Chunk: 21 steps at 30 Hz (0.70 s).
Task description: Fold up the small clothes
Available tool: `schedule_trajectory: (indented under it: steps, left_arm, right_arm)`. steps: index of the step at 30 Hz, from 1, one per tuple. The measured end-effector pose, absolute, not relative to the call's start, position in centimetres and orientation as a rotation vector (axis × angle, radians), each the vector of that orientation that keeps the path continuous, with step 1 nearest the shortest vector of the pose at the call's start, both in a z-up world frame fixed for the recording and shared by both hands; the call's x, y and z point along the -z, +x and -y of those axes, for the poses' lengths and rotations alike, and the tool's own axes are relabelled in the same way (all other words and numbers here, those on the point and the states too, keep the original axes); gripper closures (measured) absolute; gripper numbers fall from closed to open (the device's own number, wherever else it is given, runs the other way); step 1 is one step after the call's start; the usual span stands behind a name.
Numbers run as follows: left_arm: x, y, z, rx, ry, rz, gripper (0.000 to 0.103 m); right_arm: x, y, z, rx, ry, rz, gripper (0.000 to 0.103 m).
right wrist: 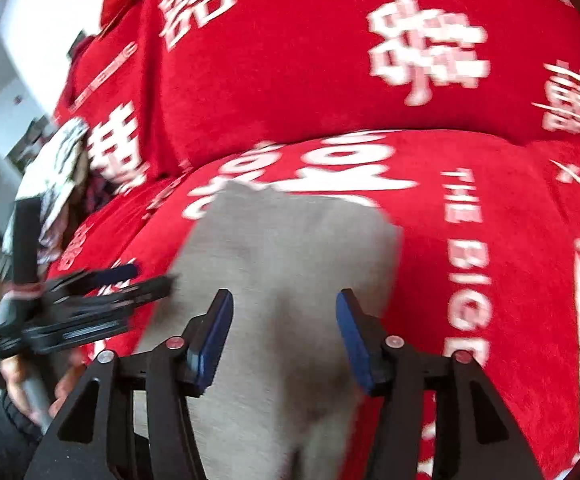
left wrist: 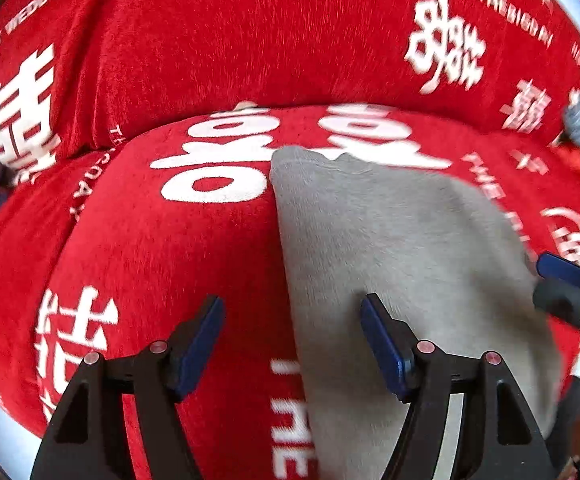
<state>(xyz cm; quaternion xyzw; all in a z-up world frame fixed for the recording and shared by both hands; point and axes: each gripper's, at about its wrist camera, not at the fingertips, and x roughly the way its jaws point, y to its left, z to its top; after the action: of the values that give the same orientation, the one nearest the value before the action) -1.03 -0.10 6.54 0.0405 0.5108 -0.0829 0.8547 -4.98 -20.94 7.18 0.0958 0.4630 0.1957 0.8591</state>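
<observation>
Left gripper (left wrist: 292, 338) and right gripper (right wrist: 283, 330) both point steeply down, jaws parted, clamping nothing.

Grey garment (left wrist: 402, 264) cut off by the lower edge in both wrist views, near end unseen. Left gripper (right wrist: 89, 300) smeared by blur at left of the right view. White lettering (right wrist: 426, 44) on red cover (right wrist: 290, 60) too blurred to read at upper right.

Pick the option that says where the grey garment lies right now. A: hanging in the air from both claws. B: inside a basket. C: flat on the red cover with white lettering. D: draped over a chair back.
C: the grey garment lies spread on the red cover, and both the left claw and the right claw stand open above it, gripping nothing.
</observation>
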Motion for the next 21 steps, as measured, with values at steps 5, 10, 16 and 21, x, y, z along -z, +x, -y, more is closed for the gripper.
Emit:
schedule_trajectory:
  steps: [5,10,16,21]
  left_arm:
    - [-5.7,-0.2,0.6,0.14,0.141,-1.114,0.031]
    - [-7.5,-4.0,-0.4,0.165,0.115,-1.043,0.031]
    - [-7.6,-9.2,-0.7,0.163,0.134,-0.967,0.031]
    - [-7.8,-11.8,-1.0,0.12,0.14,-0.902,0.031]
  right_arm:
    - [-3.5,-2.3,19.7,-0.348,0.145,-1.089,0.041]
    - [-6.2,-5.8,19.6,-0.392,0.152,-1.016,0.041]
    - [-6.0,-11.5,18.9,-0.428,0.101,-0.978,0.039]
    - [-4.7,-14.3,18.5,-0.358,0.028,-0.963,0.04]
